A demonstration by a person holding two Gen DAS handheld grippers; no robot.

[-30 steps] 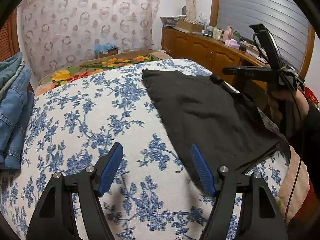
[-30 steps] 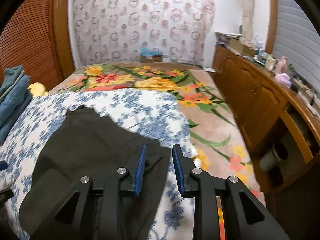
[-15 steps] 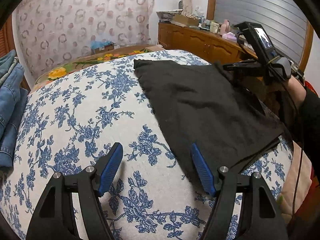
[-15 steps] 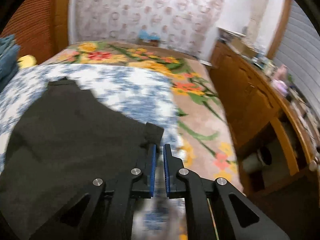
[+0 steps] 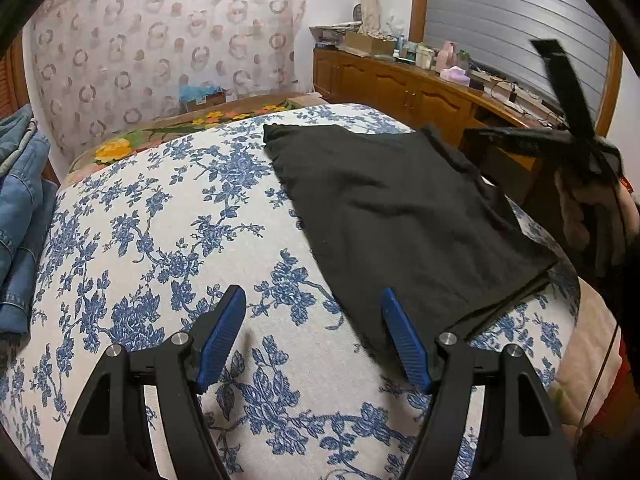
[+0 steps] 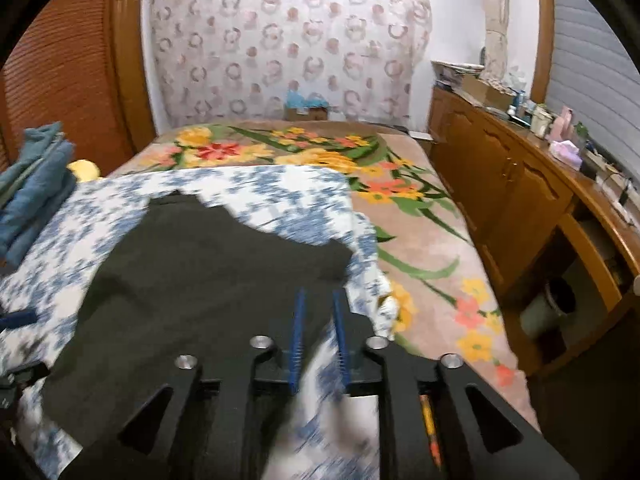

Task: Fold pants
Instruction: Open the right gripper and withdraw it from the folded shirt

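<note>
The black pants (image 5: 400, 216) lie folded flat on the blue-flowered white sheet (image 5: 160, 240). They also show in the right wrist view (image 6: 200, 280). My left gripper (image 5: 314, 336) is open and empty, low over the sheet, its right finger at the pants' near edge. My right gripper (image 6: 319, 312) hovers at the pants' right edge with its jaws a narrow gap apart, and nothing is held between them. It shows blurred in the left wrist view (image 5: 552, 140), raised to the right of the pants.
A pile of blue jeans (image 5: 20, 208) lies at the bed's left side. A flowered blanket (image 6: 320, 160) covers the far bed. A wooden cabinet (image 6: 520, 200) with clutter on top runs along the right. A patterned curtain (image 6: 288, 40) hangs behind.
My right gripper shut near the pants' right corner, then opened slightly and pulled back and up. My left gripper stayed open near the pants' near edge.
</note>
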